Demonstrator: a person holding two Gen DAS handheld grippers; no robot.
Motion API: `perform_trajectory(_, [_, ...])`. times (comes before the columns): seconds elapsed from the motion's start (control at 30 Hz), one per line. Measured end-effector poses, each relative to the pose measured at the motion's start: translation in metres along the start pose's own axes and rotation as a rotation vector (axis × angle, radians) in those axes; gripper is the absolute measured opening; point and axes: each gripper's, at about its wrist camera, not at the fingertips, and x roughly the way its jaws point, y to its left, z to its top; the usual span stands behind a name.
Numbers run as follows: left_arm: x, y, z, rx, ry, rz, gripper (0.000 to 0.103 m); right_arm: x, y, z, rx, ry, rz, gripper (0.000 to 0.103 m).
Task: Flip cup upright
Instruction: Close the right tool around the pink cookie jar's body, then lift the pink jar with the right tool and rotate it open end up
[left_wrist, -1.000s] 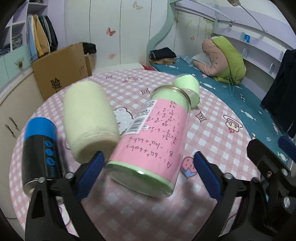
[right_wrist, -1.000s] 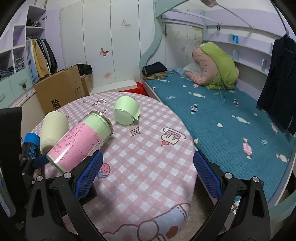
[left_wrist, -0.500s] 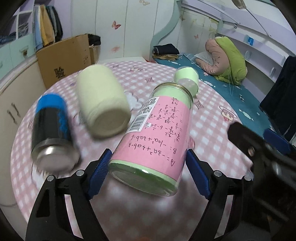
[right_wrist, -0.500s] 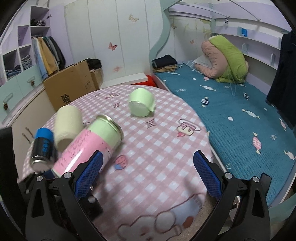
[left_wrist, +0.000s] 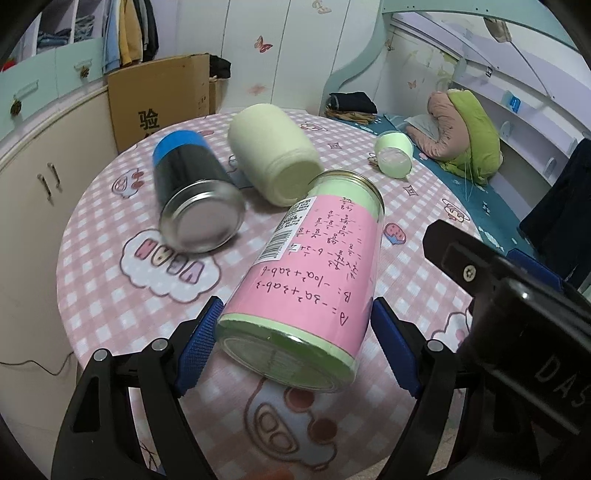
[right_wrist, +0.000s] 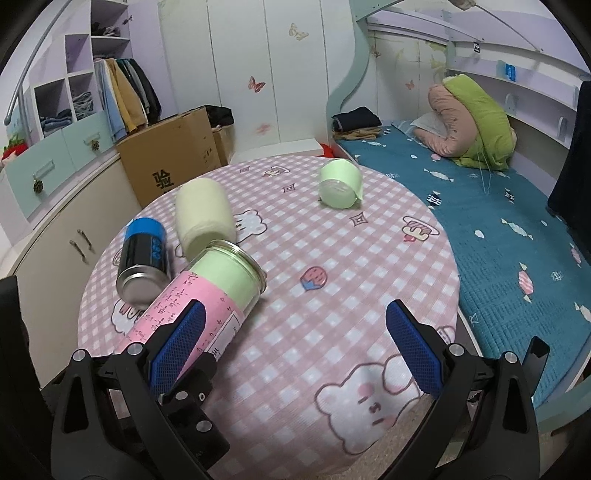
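A pink and green cup (left_wrist: 314, 277) with math writing is tilted, its base toward me. My left gripper (left_wrist: 295, 343) is shut on the cup's base end, blue pads on both sides, and holds it above the round table (left_wrist: 110, 258). In the right wrist view the same cup (right_wrist: 207, 295) is at the lower left. My right gripper (right_wrist: 291, 347) is open and empty above the table's near edge. Its body shows at the right of the left wrist view.
A black and blue cup (left_wrist: 192, 195), a cream cup (left_wrist: 273, 158) and a small green cup (left_wrist: 393, 155) lie on their sides on the pink checked tablecloth. A cardboard box (left_wrist: 159, 96) and cupboards stand to the left, a bed (right_wrist: 498, 221) to the right.
My left gripper closed on the pink cup and lifted it up and back. The black and blue cup now appears farther away. The right gripper rose and pulled back.
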Motion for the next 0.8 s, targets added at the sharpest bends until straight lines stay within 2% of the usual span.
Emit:
perform_trajectory(0.13, [-0.003, 0.007, 0.0, -0.001, -0.001, -0.019, 0.08, -0.002, 0.003, 0.0, 0.007, 0.012, 0.005, 0.098])
perform_trajectory(0.2, [-0.01, 0.01, 0.001, 0.017, -0.022, -0.027, 0.086, -0.003, 0.004, 0.001, 0.016, 0.016, 0.008, 0.098])
perform_trajectory(0.3, [-0.022, 0.016, 0.001, 0.053, -0.052, -0.048, 0.086, -0.006, 0.006, 0.004, 0.04, 0.017, 0.022, 0.098])
perform_trajectory(0.4, [-0.034, 0.028, 0.004, 0.039, -0.09, -0.049, 0.086, -0.004, 0.007, 0.007, 0.072, 0.028, 0.02, 0.098])
perform_trajectory(0.57, [-0.043, 0.058, 0.012, 0.005, -0.181, 0.044, 0.086, 0.01, 0.011, 0.008, 0.108, 0.074, 0.025, 0.098])
perform_trajectory(0.8, [-0.042, 0.081, 0.022, -0.005, -0.227, 0.067, 0.086, 0.048, 0.021, 0.005, 0.184, 0.177, 0.147, 0.098])
